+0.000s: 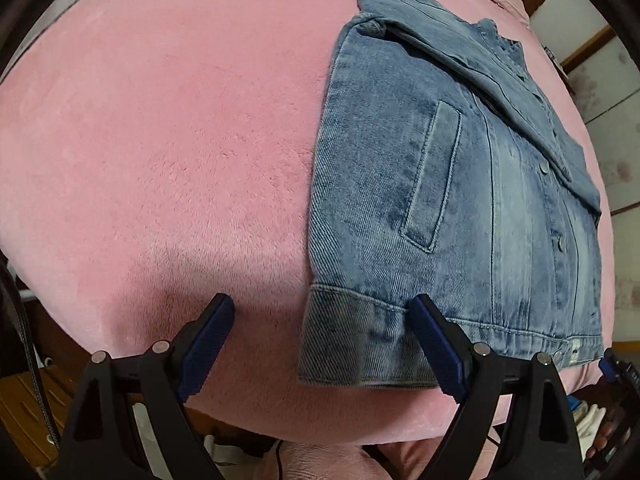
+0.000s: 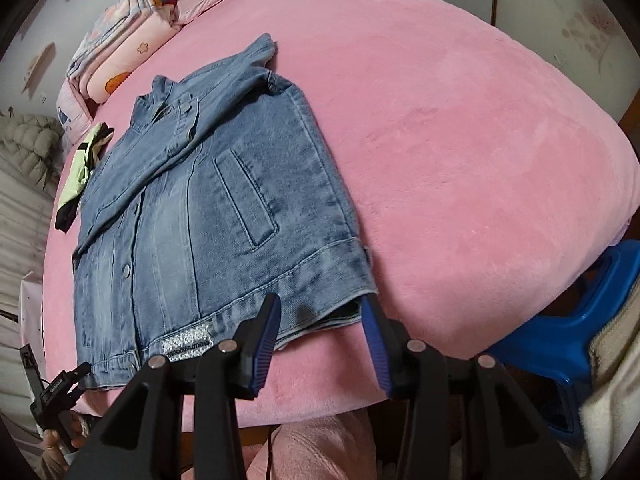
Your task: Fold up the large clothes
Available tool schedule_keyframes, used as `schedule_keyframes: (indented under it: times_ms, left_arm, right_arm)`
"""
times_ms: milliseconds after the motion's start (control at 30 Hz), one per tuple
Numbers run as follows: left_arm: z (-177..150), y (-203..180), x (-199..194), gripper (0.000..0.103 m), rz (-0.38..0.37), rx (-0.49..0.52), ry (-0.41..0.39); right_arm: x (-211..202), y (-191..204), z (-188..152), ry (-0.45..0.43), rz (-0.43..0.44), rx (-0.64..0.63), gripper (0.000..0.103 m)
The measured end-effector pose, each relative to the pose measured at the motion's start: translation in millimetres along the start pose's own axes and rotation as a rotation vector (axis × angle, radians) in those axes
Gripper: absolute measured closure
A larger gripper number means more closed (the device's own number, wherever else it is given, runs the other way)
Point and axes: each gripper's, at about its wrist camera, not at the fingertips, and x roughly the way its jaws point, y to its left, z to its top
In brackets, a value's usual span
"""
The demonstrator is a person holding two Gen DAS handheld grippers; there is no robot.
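Observation:
A blue denim jacket (image 1: 452,216) lies flat on the pink bed (image 1: 160,140), front side up, with both sleeves folded across its chest. My left gripper (image 1: 322,312) is open, its jaws spread around the hem's left corner. In the right wrist view the jacket (image 2: 224,208) lies left of centre on the bed (image 2: 460,140). My right gripper (image 2: 322,308) is open, its jaws spread around the hem's right corner. Neither gripper holds the cloth.
Folded pink bedding (image 2: 120,52) is stacked at the head of the bed. A green and black garment (image 2: 82,168) lies beyond the jacket. A blue plastic stool (image 2: 580,320) stands by the bed's right edge. The near edge of the bed is just below both grippers.

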Motion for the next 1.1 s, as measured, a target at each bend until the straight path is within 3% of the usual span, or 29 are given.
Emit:
schedule_keyframes:
  times_ms: [233, 367, 533, 633, 767, 833, 900, 933, 1033, 1100]
  left_arm:
    - [0, 11, 10, 0.011, -0.052, -0.018, 0.0]
    - [-2, 13, 16, 0.001, -0.082, -0.015, 0.008]
    - [-7, 9, 16, 0.001, -0.062, 0.002, 0.012]
    - [-7, 8, 17, 0.001, -0.069, -0.018, 0.019]
    - [-2, 3, 20, 0.003, -0.051, -0.056, 0.051]
    - [2, -1, 21, 0.014, -0.035, -0.079, 0.076]
    - [6, -10, 18, 0.042, -0.039, -0.092, 0.098]
    - [8, -15, 16, 0.066, -0.059, -0.096, 0.117]
    - [17, -35, 9, 0.088, 0.026, -0.069, 0.149]
    - [24, -44, 3, 0.091, 0.049, -0.056, 0.166]
  right_arm:
    - [-6, -11, 2, 0.018, 0.011, 0.007, 0.061]
    - [11, -16, 8, 0.045, 0.061, 0.042, 0.061]
    - [44, -19, 12, 0.093, 0.078, 0.092, 0.061]
    - [52, -20, 13, 0.084, 0.088, 0.121, 0.057]
    - [58, -21, 14, 0.102, 0.083, 0.151, 0.059]
    - [55, -15, 18, 0.124, 0.06, 0.117, 0.071]
    - [49, -6, 21, 0.131, 0.023, 0.054, 0.075]
    - [43, 1, 24, 0.129, 0.001, 0.016, 0.077]
    - [26, 21, 29, 0.112, -0.024, -0.056, 0.09]
    - [11, 39, 35, 0.1, -0.031, -0.095, 0.09]
